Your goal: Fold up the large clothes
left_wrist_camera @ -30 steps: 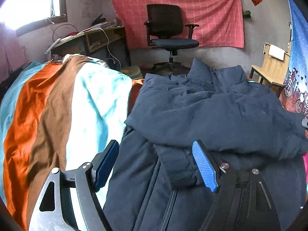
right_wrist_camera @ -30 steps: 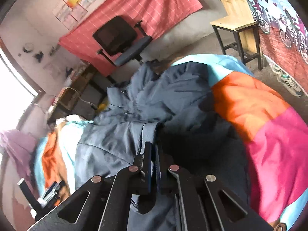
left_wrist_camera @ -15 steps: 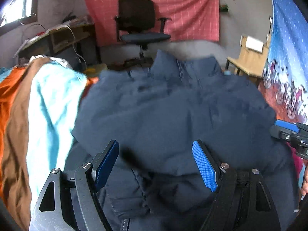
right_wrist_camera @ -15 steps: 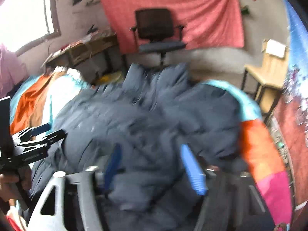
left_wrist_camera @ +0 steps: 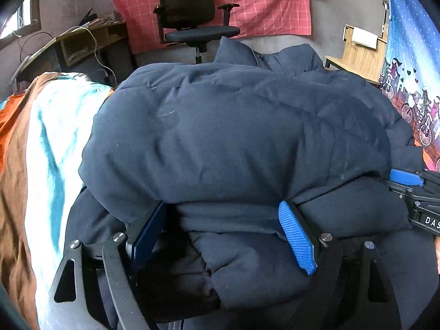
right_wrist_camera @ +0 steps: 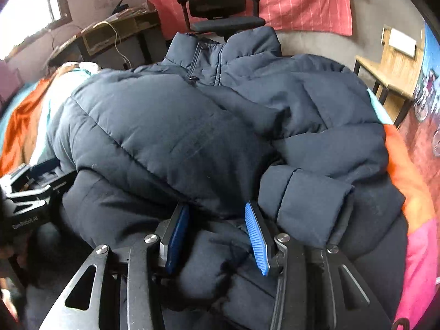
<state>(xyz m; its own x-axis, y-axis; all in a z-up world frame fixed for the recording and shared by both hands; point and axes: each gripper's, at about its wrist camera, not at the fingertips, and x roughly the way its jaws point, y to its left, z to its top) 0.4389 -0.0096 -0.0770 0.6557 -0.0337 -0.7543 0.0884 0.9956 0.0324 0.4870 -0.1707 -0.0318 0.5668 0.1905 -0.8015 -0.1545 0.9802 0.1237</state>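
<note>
Straddling jacket (left_wrist_camera: 233, 137) folds: left hand-held gripper (left_wrist_camera: 220, 236) opening, right hand-held gripper (right_wrist_camera: 217, 233) closing.

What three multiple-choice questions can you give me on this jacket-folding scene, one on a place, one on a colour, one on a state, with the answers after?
1. Where does the office chair stand?
A. Beyond the jacket's collar, before the red wall cloth
B. On the bed
C. Beside the wooden stand at right

2. What colour is the puffer jacket?
A. Red
B. Dark navy
C. Turquoise

3. How does the jacket's near sleeve lie?
A. Hanging off the bed
B. Stretched out flat to the side
C. Folded in over the jacket's body

Answers:
1 A: both views show it behind the collar, against the red cloth.
2 B: the quilted fabric is dark blue throughout.
3 C: in the right wrist view its cuff rests on the jacket's front.
</note>
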